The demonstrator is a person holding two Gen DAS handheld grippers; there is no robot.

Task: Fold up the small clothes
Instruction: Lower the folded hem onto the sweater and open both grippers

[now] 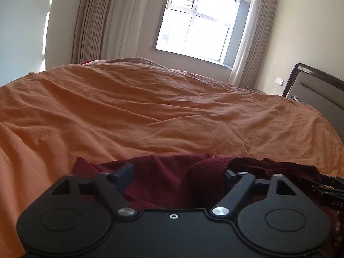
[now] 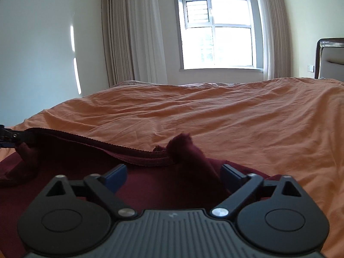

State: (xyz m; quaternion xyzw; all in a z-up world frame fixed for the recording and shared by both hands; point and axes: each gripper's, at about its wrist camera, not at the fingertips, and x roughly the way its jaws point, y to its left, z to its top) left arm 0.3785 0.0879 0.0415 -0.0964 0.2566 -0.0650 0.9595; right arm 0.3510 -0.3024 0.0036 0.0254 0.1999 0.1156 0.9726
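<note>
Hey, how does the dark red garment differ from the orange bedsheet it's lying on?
The dark red garment is small and bunched at the near edge; the orange bedsheet spreads across the whole bed. The garment has a ribbed hem standing up in a fold; the bedsheet lies flat, only lightly wrinkled. The garment is deep maroon, the bedsheet light orange. Both are soft cloth, and neither is gripped.

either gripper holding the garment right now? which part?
Neither. Left gripper and right gripper both stand open; the maroon garment lies loose between their fingers.
</note>
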